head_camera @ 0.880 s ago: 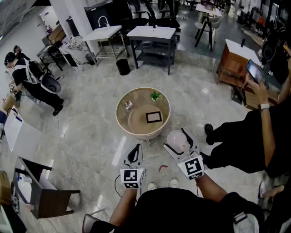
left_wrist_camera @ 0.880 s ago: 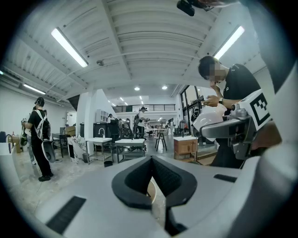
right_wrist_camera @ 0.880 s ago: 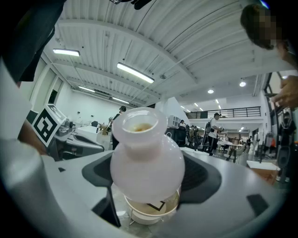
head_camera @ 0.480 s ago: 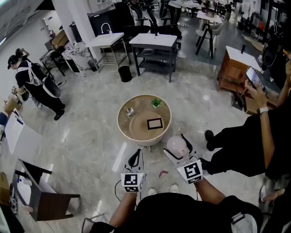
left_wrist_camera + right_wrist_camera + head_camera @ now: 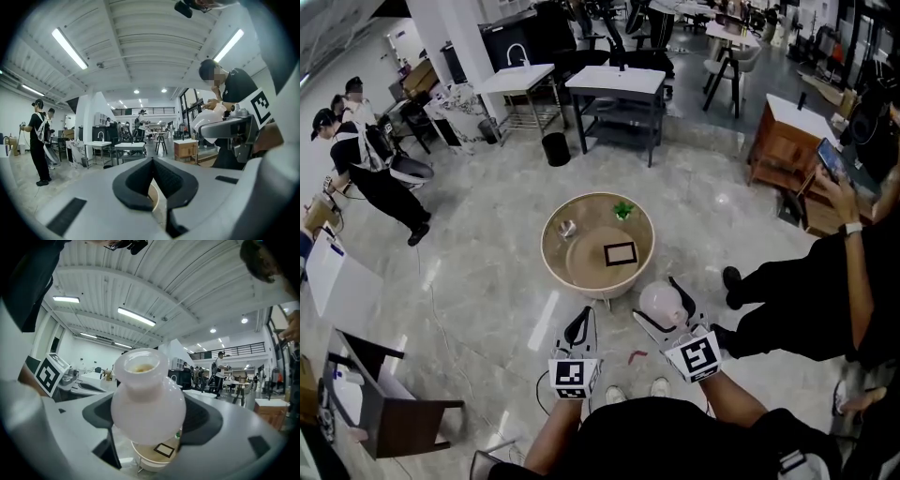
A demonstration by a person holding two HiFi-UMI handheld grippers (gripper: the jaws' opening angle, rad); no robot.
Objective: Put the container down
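The container [image 5: 661,302] is a white, round-bellied jar with an open neck. My right gripper [image 5: 664,307] is shut on it, a jaw on each side of its belly, and holds it upright above the floor just short of the round beige table [image 5: 558,267]. In the right gripper view the container [image 5: 147,401] fills the space between the jaws, and the table [image 5: 143,459] shows below it. My left gripper [image 5: 579,324] hovers to the left of it, jaws together and holding nothing; in the left gripper view its fingertips [image 5: 159,169] meet.
On the table lie a black-framed square [image 5: 620,252], a small green plant [image 5: 622,209] and a small metal cup [image 5: 567,228]. A person in black [image 5: 825,291] stands close on the right. A chair [image 5: 389,403] is at lower left; benches and sinks stand behind.
The table has slid a little lower in the head view. The right gripper keeps its hold on the container. The people at far left have shifted position.
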